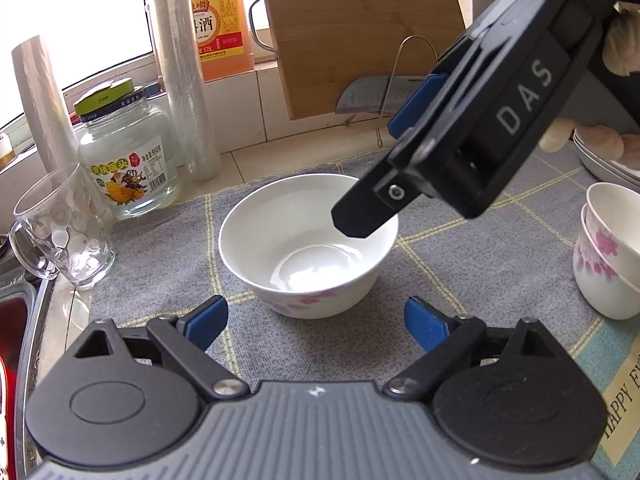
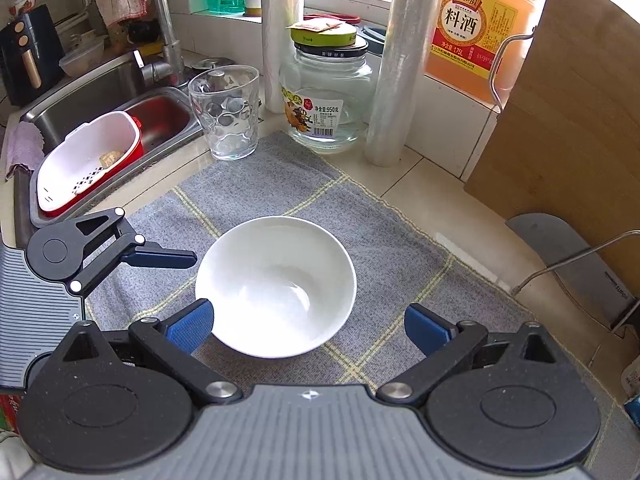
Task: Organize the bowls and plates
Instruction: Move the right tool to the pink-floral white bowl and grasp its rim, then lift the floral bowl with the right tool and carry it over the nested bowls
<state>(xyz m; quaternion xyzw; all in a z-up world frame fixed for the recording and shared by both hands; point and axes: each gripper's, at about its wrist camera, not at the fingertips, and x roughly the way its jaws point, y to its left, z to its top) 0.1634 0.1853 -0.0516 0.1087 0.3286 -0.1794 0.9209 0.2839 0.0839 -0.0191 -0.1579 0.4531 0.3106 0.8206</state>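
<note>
Black linkage arms with silver pivot screws, round black hubs, ribbed grey housing: left gripper [image 1: 316, 322], right gripper [image 2: 308, 330]. Blue ribbed fingertips [image 2: 188, 326]. White "DAS" lettering, upper right, beside pale gloved hand [image 1: 622, 46].

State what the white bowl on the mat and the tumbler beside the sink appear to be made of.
White floral-patterned bowl: probably glazed ceramic or porcelain, given its glossy highlights and printed pink flowers. Clear dimpled tumbler: glass by its look, transparent with thick moulded dimples, though clear plastic cannot be excluded.

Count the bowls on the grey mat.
3: one white bowl at the mat's centre, ahead of both tongs, and two nested floral bowls at its right edge. More may sit out of frame.
</note>
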